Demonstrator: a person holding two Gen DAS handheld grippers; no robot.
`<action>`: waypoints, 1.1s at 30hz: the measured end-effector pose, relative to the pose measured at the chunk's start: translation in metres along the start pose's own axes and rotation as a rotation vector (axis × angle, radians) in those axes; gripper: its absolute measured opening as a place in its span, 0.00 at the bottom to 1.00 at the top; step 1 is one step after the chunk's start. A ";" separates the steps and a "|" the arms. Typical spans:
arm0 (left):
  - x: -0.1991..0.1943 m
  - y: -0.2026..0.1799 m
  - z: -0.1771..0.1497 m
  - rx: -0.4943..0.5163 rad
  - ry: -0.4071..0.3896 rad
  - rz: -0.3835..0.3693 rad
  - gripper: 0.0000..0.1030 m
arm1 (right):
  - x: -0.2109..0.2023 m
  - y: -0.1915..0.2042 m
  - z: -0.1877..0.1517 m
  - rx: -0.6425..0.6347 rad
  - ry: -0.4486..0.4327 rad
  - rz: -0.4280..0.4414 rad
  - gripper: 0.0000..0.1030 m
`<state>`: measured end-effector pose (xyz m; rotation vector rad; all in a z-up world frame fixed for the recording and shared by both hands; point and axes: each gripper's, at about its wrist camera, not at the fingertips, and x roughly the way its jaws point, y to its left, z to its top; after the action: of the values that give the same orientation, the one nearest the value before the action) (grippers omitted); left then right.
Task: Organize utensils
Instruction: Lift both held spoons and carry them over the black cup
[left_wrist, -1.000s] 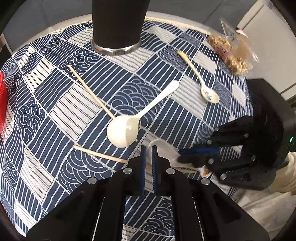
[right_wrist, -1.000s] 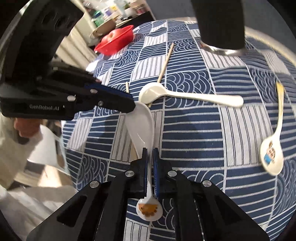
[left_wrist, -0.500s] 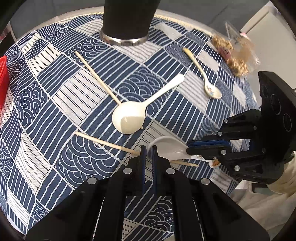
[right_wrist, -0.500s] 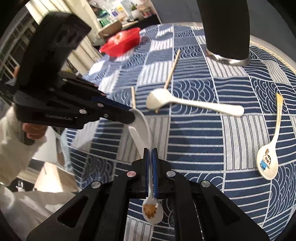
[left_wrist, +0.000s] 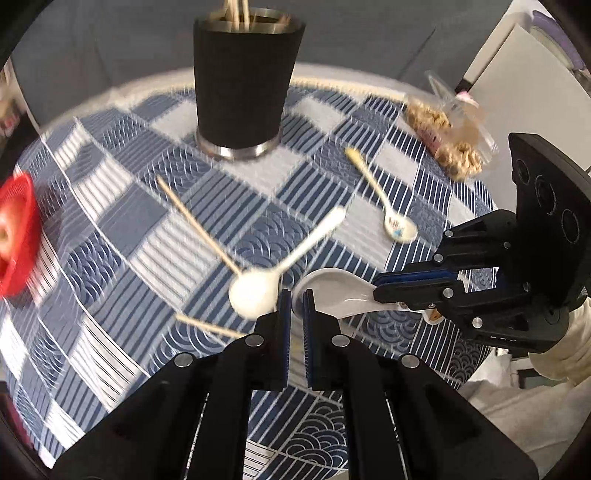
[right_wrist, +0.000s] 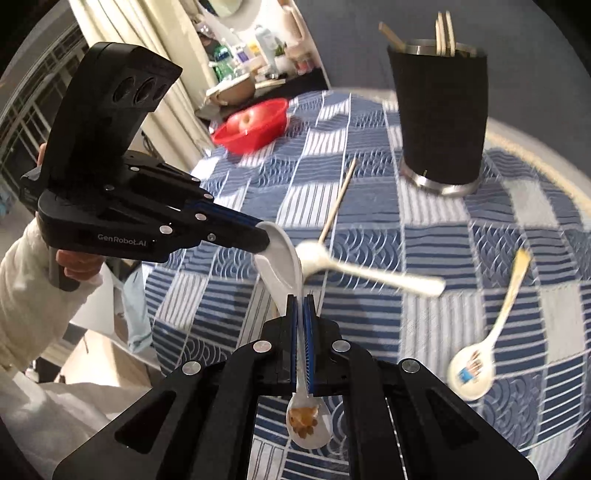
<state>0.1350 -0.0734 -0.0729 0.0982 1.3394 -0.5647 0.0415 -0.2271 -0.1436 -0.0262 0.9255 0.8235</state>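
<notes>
A white soup spoon (left_wrist: 332, 288) hangs above the patterned table, held at both ends. My left gripper (left_wrist: 294, 304) is shut on the rim of its bowl, and my right gripper (right_wrist: 303, 302) is shut on its handle. A small spoon bowl with an orange picture (right_wrist: 308, 421) sticks out behind the right fingers; I cannot tell whether it is a separate spoon. On the cloth lie a cream ladle spoon (left_wrist: 258, 291), a cartoon spoon (left_wrist: 399, 229) and two loose chopsticks (left_wrist: 199, 229). The black cup (left_wrist: 243, 92) at the back holds several chopsticks.
A red bowl with an apple (right_wrist: 255, 125) sits at the table's left edge. A clear bag of snacks (left_wrist: 450, 144) lies at the back right. The round table's edge curves close below both grippers. A sleeved hand (right_wrist: 70, 264) grips the left tool.
Both grippers have risen together with the white soup spoon between them. The table now looks farther off and the cup's rim with its chopsticks has come into view.
</notes>
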 end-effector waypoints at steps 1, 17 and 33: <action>-0.007 -0.002 0.006 0.008 -0.020 0.006 0.07 | -0.006 0.000 0.005 -0.008 -0.018 -0.002 0.04; -0.091 0.009 0.087 0.133 -0.152 0.096 0.07 | -0.058 0.009 0.099 -0.105 -0.193 -0.095 0.04; -0.145 0.037 0.195 0.320 -0.245 0.174 0.07 | -0.078 -0.021 0.200 -0.065 -0.402 -0.214 0.04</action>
<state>0.3075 -0.0684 0.1014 0.3913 0.9847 -0.6180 0.1690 -0.2192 0.0309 -0.0151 0.5067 0.6289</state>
